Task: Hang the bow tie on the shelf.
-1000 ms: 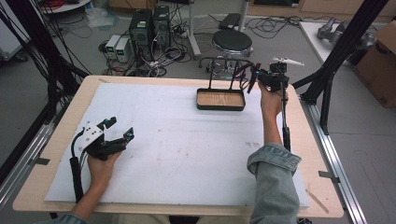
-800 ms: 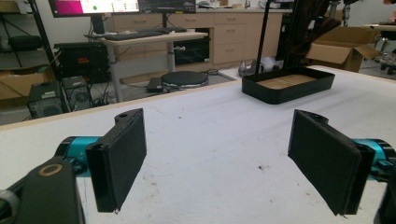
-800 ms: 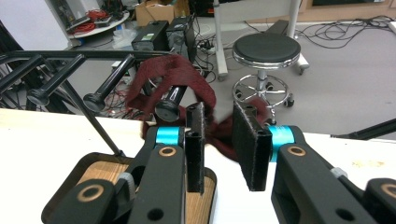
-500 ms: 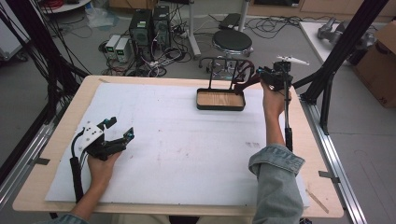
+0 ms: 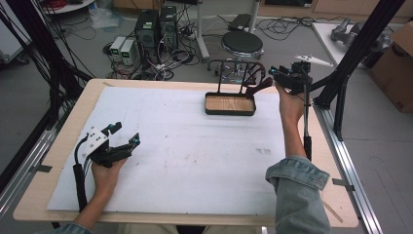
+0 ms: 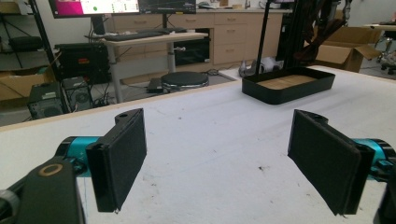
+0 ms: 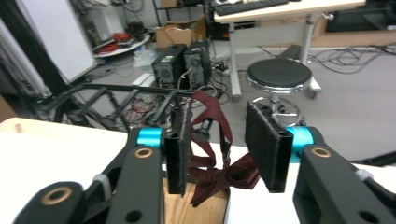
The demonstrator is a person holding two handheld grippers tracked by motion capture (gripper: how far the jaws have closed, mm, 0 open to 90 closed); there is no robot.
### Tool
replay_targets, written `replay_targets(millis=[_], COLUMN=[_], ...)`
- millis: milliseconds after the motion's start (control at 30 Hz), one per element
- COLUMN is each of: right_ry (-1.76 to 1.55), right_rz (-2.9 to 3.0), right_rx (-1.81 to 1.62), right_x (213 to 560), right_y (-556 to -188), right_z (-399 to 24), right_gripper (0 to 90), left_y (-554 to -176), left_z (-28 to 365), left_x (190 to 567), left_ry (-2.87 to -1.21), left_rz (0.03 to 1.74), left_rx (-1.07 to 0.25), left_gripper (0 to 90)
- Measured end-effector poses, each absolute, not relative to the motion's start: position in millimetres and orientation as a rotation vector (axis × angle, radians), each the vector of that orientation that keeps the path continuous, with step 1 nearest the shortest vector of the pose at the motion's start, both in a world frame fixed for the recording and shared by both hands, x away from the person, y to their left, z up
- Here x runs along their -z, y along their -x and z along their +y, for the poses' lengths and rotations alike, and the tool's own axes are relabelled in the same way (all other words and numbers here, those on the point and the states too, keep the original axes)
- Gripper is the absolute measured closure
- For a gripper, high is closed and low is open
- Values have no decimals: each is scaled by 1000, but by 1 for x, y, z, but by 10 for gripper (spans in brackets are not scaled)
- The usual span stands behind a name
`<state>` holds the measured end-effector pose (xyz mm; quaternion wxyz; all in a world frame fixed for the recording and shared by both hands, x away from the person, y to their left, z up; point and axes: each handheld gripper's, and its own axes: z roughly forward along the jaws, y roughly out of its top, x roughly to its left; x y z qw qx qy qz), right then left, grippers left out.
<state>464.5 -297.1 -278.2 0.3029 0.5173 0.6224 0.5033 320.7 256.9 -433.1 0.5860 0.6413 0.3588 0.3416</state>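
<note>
A big wooden table (image 5: 58,161) fills most of the high view. A white sheet (image 5: 185,151) covers nearly all of its top.

On the floor past the table stand two dark computer boxes (image 5: 156,27) with many cables, and a round black stool (image 5: 242,43).

A black tray (image 5: 230,104) with a wooden bottom sits on the white sheet near the far edge, toward the right side. A thin black rack (image 5: 234,73) rises over the tray.

A dark red bow tie (image 7: 229,175) with a thin strap hangs from the rack above the tray's right end. In the right gripper view it hangs just past the two black pads.

The left gripper (image 5: 124,139) lies low over the sheet near the table's left side, held by the person's left hand (image 5: 107,173). Its jaws are wide apart with nothing between them. In the left gripper view the tray shows far off, ahead and to the right.

The right gripper (image 5: 273,73) is held up by the right hand (image 5: 290,105), just beside the tray's right end. Its jaws are apart, and the bow tie hangs just ahead of the gap. The pads do not squeeze the bow tie.
</note>
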Motion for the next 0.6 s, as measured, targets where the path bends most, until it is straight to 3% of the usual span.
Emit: replay_targets(millis=[267, 600], right_ry=[-1295, -1221], right_rz=[1635, 1662], right_rx=[-1356, -1340], right_x=[271, 269], right_y=[-440, -410], right_z=[-301, -305], right_gripper=[488, 305], left_y=[-322, -323], left_z=[256, 255], left_x=[433, 433], left_ry=[-1493, -1489], left_rz=[832, 833], left_rx=[-799, -803], left_gripper=[200, 212])
